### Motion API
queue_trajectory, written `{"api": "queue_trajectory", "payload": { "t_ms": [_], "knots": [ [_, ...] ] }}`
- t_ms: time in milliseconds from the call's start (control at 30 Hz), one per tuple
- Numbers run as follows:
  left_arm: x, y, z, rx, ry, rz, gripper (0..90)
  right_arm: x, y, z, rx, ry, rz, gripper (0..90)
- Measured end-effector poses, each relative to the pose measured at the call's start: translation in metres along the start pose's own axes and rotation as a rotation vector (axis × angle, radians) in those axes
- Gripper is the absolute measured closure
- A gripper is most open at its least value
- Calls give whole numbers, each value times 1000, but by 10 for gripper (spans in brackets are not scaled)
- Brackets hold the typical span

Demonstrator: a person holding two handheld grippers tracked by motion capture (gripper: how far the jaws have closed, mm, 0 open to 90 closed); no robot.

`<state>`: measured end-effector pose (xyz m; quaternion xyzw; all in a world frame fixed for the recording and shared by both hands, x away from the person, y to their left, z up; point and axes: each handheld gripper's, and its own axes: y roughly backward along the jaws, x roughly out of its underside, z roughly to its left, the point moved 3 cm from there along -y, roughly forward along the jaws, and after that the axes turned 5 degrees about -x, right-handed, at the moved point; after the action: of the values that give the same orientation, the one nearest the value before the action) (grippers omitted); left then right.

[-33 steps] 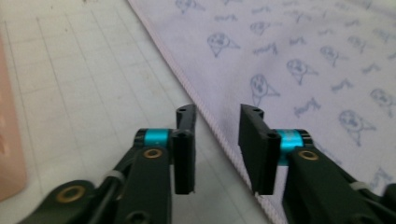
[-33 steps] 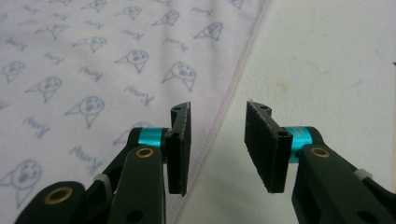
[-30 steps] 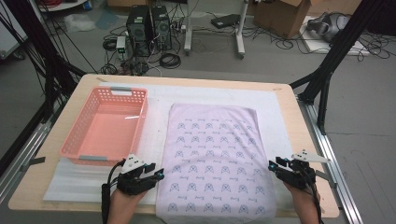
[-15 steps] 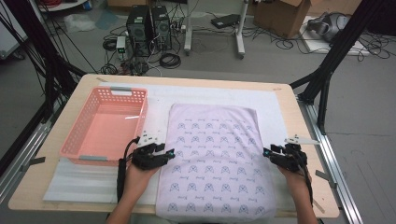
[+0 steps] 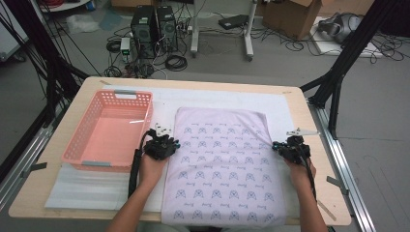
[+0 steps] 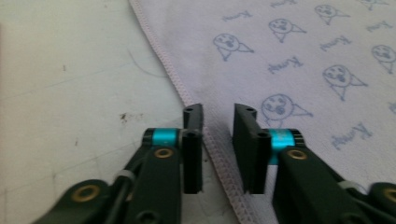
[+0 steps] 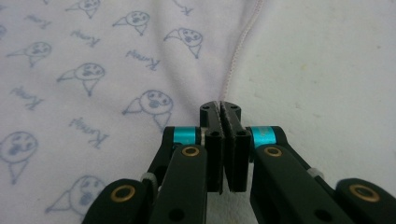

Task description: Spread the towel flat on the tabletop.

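Note:
A pale lilac towel (image 5: 222, 159) printed with small blue faces lies flat on a white mat. My left gripper (image 5: 175, 144) is at the middle of the towel's left edge. In the left gripper view its jaws (image 6: 218, 112) straddle the stitched hem of the towel (image 6: 303, 56); they have just been closing, and a gap still shows between the pads. My right gripper (image 5: 275, 146) is at the right edge. In the right gripper view its jaws (image 7: 220, 108) have just closed and are pinched together on the hem of the towel (image 7: 93, 70).
An empty pink plastic basket (image 5: 113, 94) stands left of the towel, close to my left hand. The white mat (image 5: 193, 99) covers most of the wooden table (image 5: 300, 116). Cables, computer towers and boxes lie on the floor beyond the far edge.
Both hands have slid away from the person along the towel's sides, from the near corners to mid-length, and moved in onto its edges.

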<state>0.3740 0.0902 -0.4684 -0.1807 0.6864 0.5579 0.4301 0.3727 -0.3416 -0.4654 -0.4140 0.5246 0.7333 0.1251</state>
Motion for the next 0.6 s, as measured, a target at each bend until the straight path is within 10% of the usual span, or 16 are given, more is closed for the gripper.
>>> {"api": "queue_trajectory", "payload": {
  "t_ms": [233,467,600],
  "knots": [
    [-2,1,1,-21,48,6,820,-9,4,-6,32,-11,-27,636],
    [-8,4,4,184,91,-160,568,-60,-21,-31,-42,-28,-18,578],
    [-15,-2,-1,266,98,-135,520,-80,-48,-44,-35,-54,20,577]
  ]
}}
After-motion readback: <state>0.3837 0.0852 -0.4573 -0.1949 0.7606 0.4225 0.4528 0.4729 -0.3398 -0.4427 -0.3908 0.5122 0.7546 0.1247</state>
